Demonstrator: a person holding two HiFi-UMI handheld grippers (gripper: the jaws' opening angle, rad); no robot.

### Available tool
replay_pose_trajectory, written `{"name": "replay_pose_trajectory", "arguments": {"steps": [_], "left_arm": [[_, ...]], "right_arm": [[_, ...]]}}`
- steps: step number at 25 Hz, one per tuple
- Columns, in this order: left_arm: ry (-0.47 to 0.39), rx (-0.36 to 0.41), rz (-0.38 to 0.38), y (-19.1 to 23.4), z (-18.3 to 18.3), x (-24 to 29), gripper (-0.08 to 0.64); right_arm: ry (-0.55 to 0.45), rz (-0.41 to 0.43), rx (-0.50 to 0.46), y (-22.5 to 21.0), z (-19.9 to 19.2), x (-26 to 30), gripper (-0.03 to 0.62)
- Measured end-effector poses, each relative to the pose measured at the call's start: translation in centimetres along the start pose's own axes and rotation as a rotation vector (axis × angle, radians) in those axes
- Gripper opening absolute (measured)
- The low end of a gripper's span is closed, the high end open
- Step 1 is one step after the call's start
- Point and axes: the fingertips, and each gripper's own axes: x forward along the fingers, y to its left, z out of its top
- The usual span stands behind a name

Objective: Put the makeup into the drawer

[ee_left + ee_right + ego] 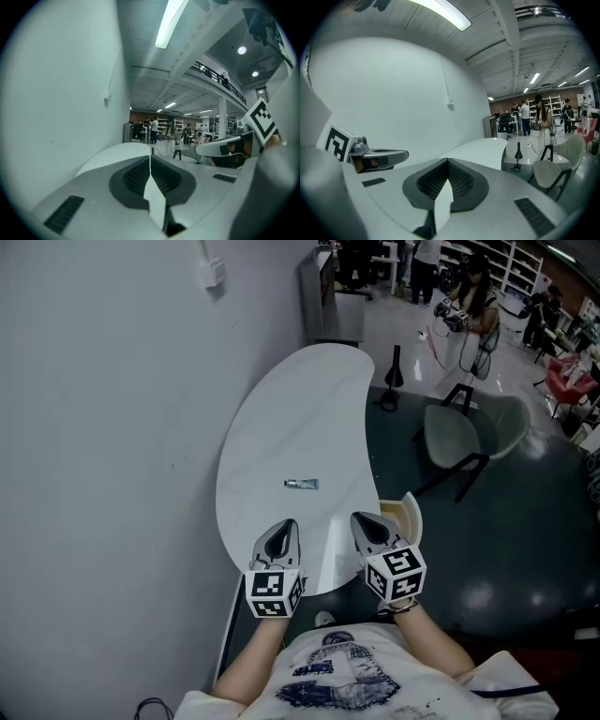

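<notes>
Makeup tube [302,485] lies flat on the bench [281,409], about mid-width, alone, nothing touching it. It's ahead of both my grippers and well apart from each. Neither gripper view shows it, since both look level across the bench top.

Left gripper [285,525]: jaws clenched, pads meeting on a thin line, nothing between. Right gripper [363,518]: same, clenched and empty. Both hover over the near end of the bench, side by side, pointing away from me and slightly down.

Drawer [409,511] sits at the bench's right edge, just beside the right gripper. It looks pulled out, pale inside, but part is hidden behind the gripper, so I can't tell what's in it.

Step, as I read it: pre-grasp. Nothing picked yet, tube not in the drawer, so the task is at its start.

Next move needs:
- jaws released on whichever side goes in; the right seems the better pick, being on the drawer side
- reach forward and tip down onto the tube
- line the jaws across its narrow width, as it lies roughly left-right
- it's small and low on a smooth top, so it's likely to skate if nudged; come straight down and close gently
- then a short carry right, into the drawer

Chair [464,432] is beyond the drawer, clear of that path.
</notes>
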Motion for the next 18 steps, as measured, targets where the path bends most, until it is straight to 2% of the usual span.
{"name": "replay_pose_trajectory", "arguments": {"steps": [11,18], "left_arm": [[0.018,0.014,-0.006,1.0,-0.9,-1.0,0.04],[-0.01,-0.014,0.004,1.7,-0.7,-1.4,0.04]], "right_arm": [[-0.001,-0.003,-0.011,0.9,0.0,0.2,0.02],[0.007,0.003,-0.012,1.2,-0.3,0.4,0.02]]}}
